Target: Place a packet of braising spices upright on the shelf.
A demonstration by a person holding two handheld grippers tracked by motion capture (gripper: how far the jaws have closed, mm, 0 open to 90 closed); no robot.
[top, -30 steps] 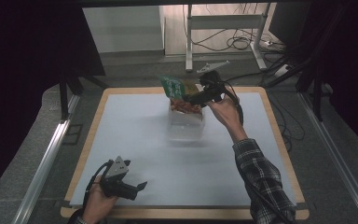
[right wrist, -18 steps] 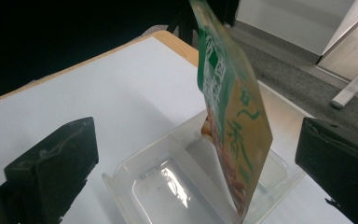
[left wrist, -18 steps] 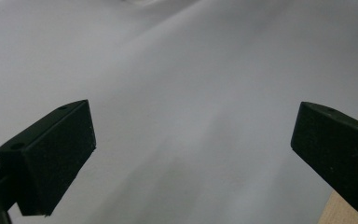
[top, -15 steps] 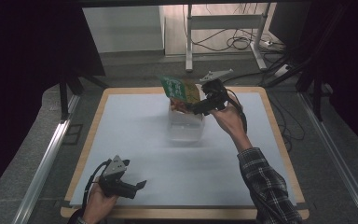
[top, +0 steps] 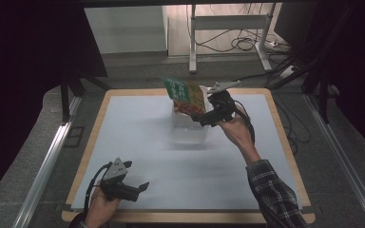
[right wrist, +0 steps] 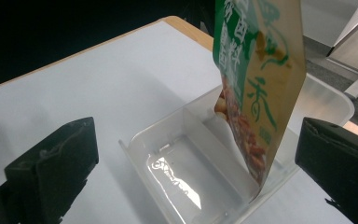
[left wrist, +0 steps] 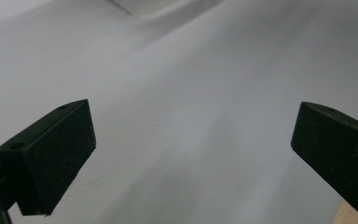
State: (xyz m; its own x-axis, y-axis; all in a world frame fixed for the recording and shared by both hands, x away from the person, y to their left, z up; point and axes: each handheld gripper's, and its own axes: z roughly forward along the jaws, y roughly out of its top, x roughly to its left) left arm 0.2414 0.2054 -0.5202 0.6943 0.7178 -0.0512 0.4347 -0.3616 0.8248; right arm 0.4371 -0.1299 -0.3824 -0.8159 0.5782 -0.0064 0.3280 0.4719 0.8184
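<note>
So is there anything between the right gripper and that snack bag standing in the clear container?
Nothing visible. The right gripper is open with the snack bag directly ahead, leaning upright inside the clear plastic container. Only the container's low wall lies below the approach.

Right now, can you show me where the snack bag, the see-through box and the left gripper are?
snack bag (right wrist: 261,79): right gripper view, on its printed front.
see-through box (right wrist: 168,163): right gripper view, on its bare floor.
left gripper (top: 145,186): high view, midway between its fingers.

Chinese characters on snack bag (right wrist: 261,70)
</note>
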